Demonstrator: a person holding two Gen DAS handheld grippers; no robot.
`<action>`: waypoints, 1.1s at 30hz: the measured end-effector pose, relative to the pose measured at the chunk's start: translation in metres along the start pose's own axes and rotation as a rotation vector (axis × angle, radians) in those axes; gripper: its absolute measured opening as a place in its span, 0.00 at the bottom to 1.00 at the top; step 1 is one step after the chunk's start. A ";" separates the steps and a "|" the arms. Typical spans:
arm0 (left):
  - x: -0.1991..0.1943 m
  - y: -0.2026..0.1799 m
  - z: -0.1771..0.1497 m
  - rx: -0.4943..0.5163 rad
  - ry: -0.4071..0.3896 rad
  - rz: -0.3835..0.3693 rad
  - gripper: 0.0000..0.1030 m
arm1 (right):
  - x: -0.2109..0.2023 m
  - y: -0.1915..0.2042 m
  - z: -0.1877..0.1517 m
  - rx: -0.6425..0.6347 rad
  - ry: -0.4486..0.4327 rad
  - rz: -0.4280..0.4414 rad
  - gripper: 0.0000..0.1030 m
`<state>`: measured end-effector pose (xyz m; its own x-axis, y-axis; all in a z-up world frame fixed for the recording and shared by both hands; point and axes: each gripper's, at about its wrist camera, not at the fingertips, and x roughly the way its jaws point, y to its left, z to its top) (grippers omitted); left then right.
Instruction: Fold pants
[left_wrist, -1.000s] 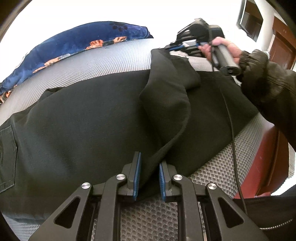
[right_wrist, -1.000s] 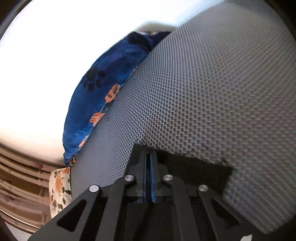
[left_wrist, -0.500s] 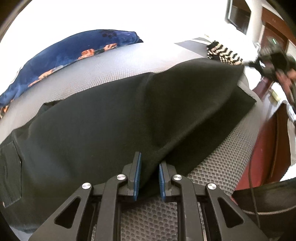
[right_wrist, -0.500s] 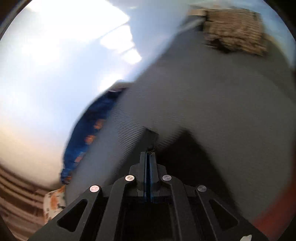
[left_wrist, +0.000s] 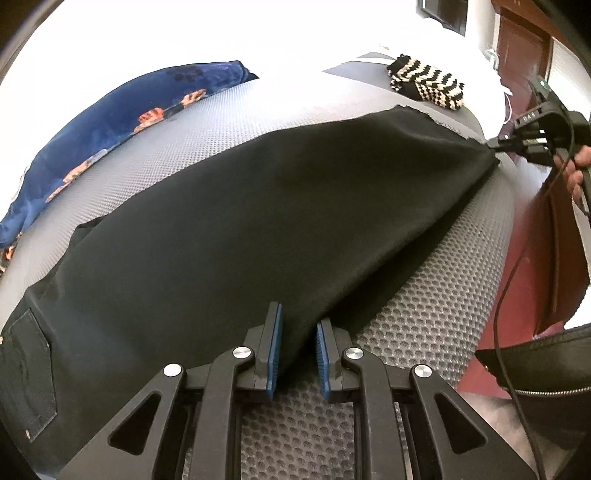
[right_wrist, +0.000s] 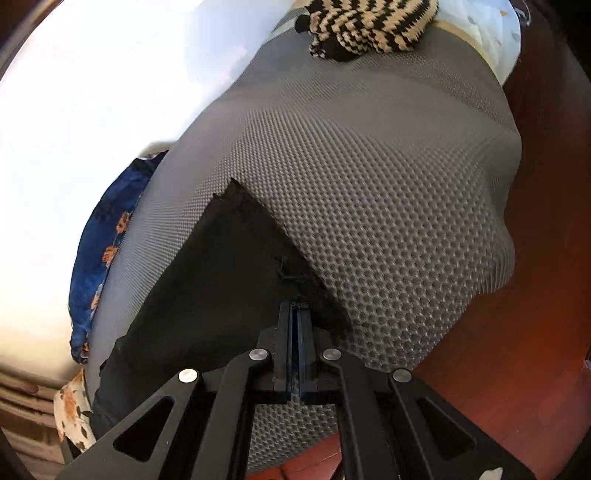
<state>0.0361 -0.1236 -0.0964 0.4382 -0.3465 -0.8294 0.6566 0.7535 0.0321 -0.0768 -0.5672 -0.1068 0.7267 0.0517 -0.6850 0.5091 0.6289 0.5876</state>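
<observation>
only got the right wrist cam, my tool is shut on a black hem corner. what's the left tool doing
observer: The left tool sits at the near edge of the pants, fingers apart with a fold of cloth between them. I cannot tell if it pinches.
operator: is the leg slack between us
observer: No, it runs taut and smooth from that fold up to the right tool.
operator: where's the waist end
observer: Far left in the left wrist view, where a back pocket shows.
</observation>
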 end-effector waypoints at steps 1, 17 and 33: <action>0.000 -0.001 0.000 0.004 0.001 0.003 0.17 | 0.003 0.006 0.000 -0.011 -0.006 -0.008 0.02; -0.013 -0.001 -0.007 -0.027 -0.018 -0.056 0.11 | 0.008 0.003 -0.009 0.000 -0.007 -0.049 0.01; -0.041 0.026 0.009 -0.127 -0.075 -0.151 0.50 | -0.010 0.023 0.018 -0.091 0.060 -0.020 0.25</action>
<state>0.0404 -0.0951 -0.0561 0.3880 -0.4976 -0.7758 0.6376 0.7527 -0.1639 -0.0648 -0.5671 -0.0789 0.6862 0.0829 -0.7226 0.4774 0.6982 0.5335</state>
